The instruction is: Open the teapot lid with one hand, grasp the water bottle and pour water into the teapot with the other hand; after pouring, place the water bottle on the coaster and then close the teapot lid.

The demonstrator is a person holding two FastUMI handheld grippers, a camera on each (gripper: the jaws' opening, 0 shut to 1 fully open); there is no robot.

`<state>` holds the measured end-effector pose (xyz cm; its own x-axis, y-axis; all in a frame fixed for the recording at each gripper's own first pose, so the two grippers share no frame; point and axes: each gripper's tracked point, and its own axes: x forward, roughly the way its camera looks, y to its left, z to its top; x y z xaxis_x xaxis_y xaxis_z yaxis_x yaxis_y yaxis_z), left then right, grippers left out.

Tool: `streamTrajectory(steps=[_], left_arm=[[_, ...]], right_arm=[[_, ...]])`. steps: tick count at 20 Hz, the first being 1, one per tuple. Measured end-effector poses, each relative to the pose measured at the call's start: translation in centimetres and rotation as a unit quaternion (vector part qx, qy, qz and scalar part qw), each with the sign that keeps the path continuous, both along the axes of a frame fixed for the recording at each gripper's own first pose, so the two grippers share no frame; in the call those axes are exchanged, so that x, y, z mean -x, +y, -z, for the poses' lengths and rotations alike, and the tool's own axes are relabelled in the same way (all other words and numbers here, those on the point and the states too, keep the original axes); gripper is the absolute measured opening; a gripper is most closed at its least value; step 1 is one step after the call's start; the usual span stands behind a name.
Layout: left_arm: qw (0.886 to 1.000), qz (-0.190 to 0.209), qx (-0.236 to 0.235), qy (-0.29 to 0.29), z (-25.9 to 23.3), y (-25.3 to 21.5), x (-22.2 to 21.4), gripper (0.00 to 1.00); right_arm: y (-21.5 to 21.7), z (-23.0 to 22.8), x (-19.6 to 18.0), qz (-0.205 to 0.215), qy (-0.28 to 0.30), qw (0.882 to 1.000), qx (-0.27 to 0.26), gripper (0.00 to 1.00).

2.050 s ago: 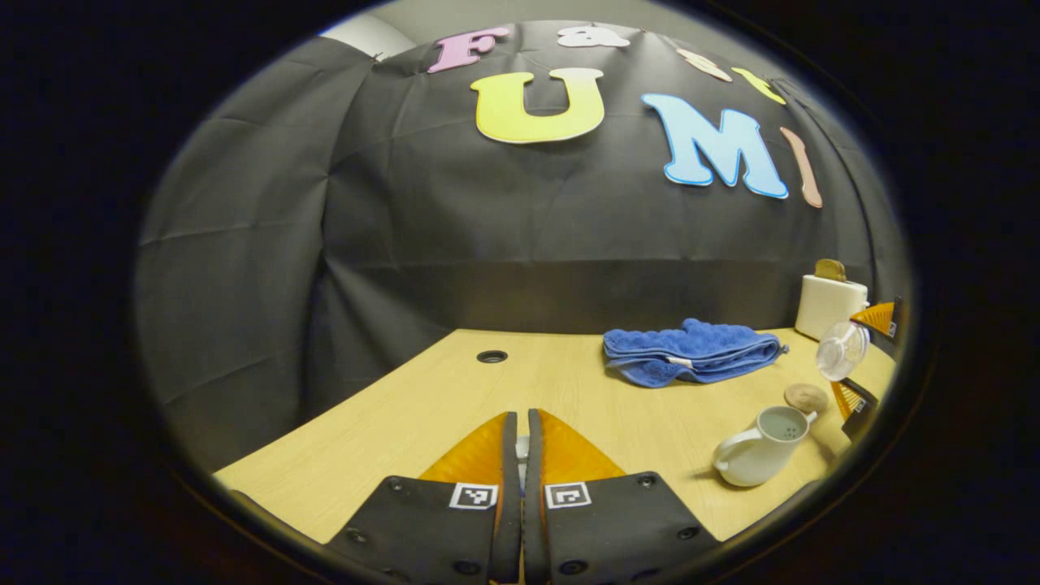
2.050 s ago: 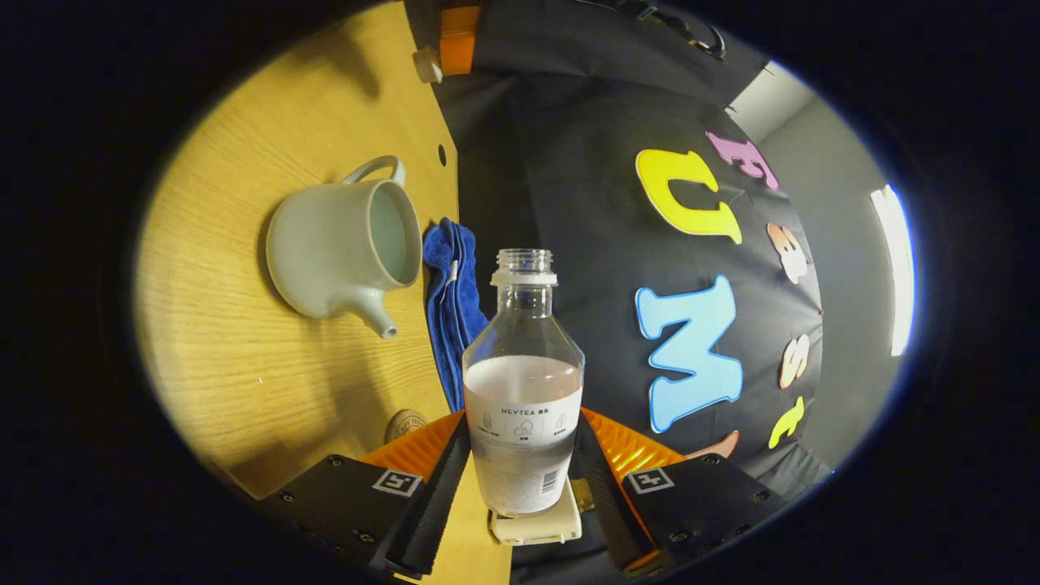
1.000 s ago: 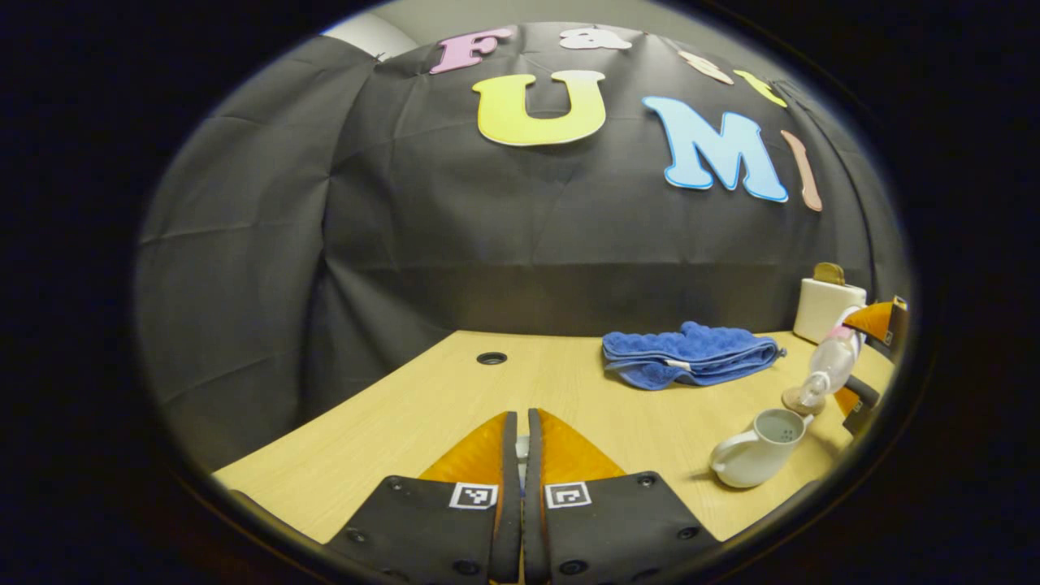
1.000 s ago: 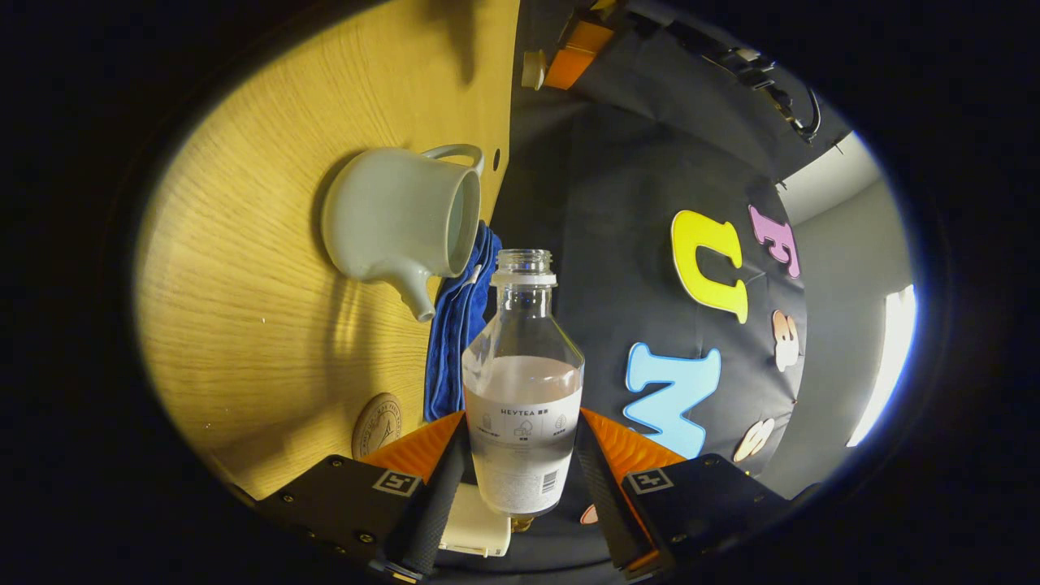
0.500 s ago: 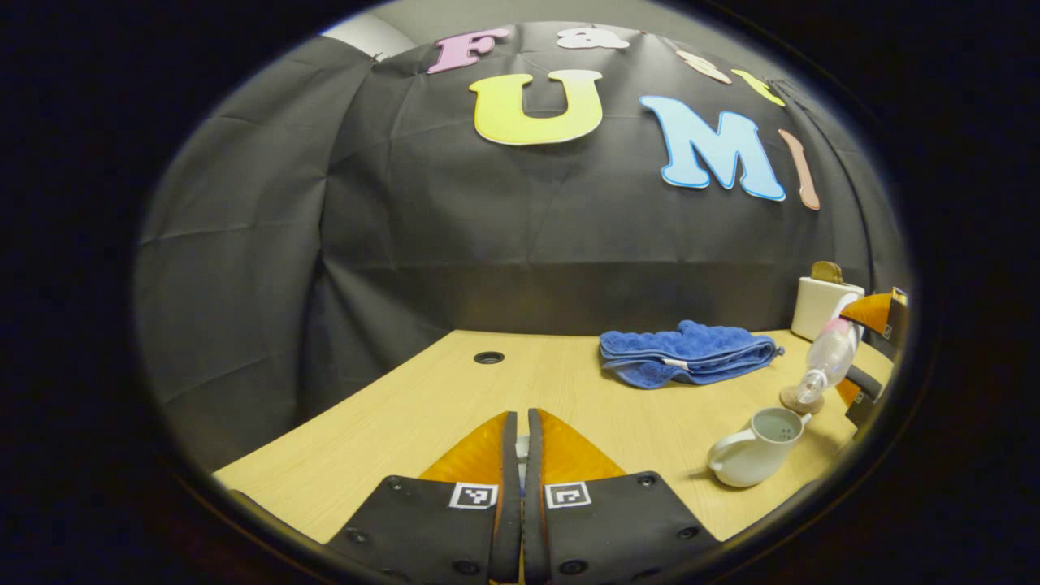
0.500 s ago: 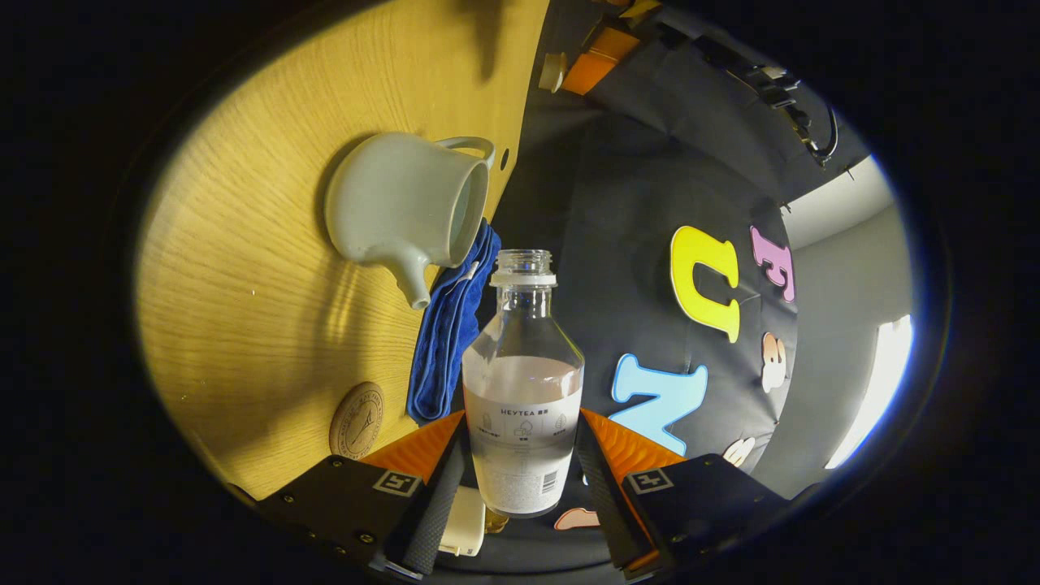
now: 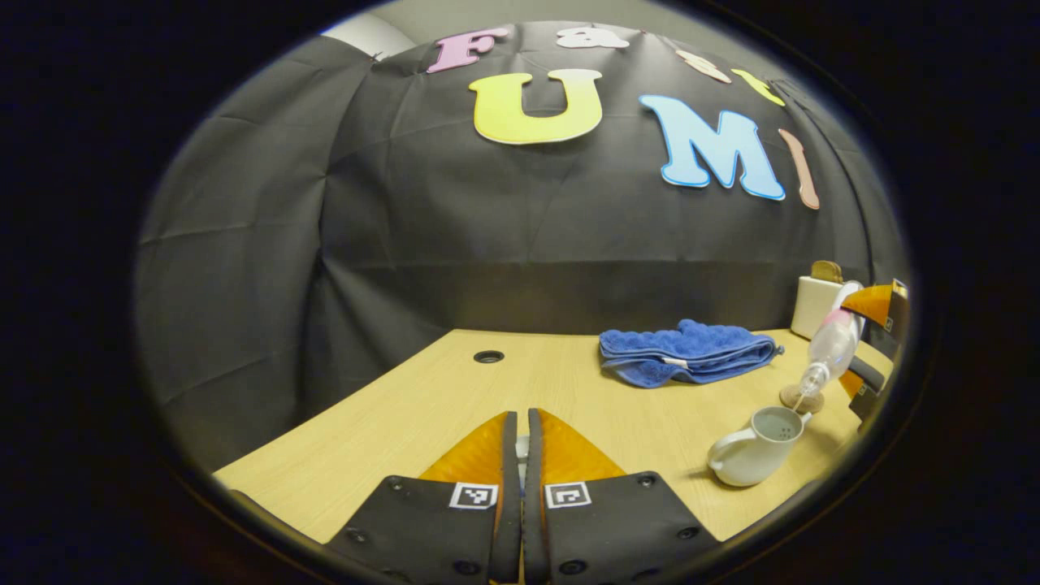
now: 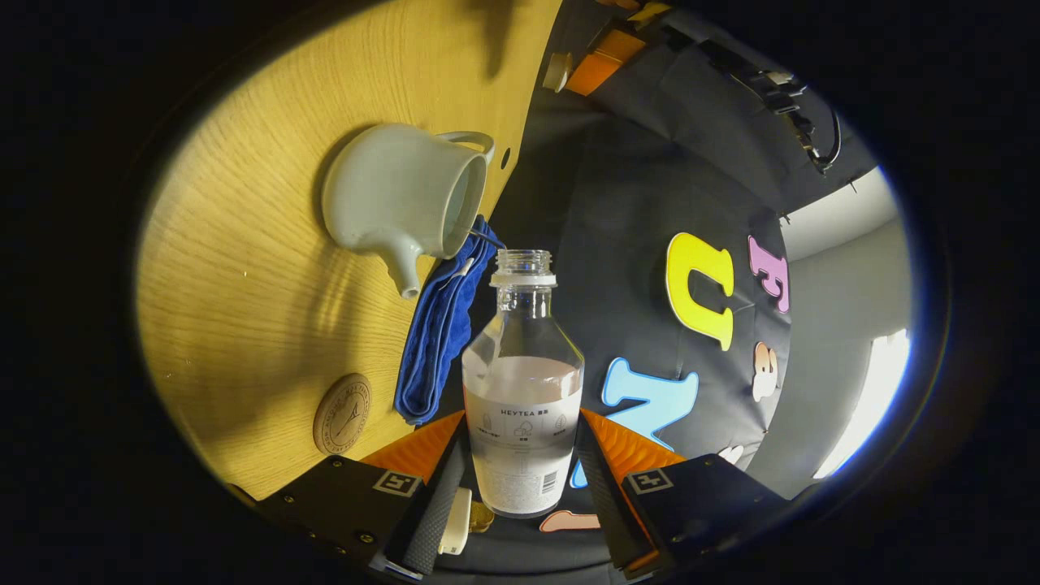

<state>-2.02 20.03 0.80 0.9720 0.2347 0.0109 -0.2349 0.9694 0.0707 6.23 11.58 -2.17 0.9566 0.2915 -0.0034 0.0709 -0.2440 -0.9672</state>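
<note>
Clear plastic water bottle [image 8: 522, 382], uncapped: clamped in right gripper [image 8: 520, 455], tipped over pale ceramic teapot [image 7: 760, 445] on wooden table [image 7: 455, 406], thin stream running. Left gripper [image 7: 520, 443]: closed on small pale piece, likely lid. Risk: steeper tilt, spill beside round cork coaster [image 8: 341, 413]

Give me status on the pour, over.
Right claw shut on bottle, tipped over open teapot; thin stream running in. Left claw shut on what looks like the lid. Coaster free, towel clear behind.
</note>
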Motion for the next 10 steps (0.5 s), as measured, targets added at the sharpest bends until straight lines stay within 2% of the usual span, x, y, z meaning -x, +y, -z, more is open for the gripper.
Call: streamTrajectory(steps=[10], left_arm=[[1.0,0.003,0.001,0.004,0.15,-0.08,-0.07,0.07]], right_arm=[[0.21,-0.56,0.05,-0.009,-0.024,0.999,0.029,0.76]])
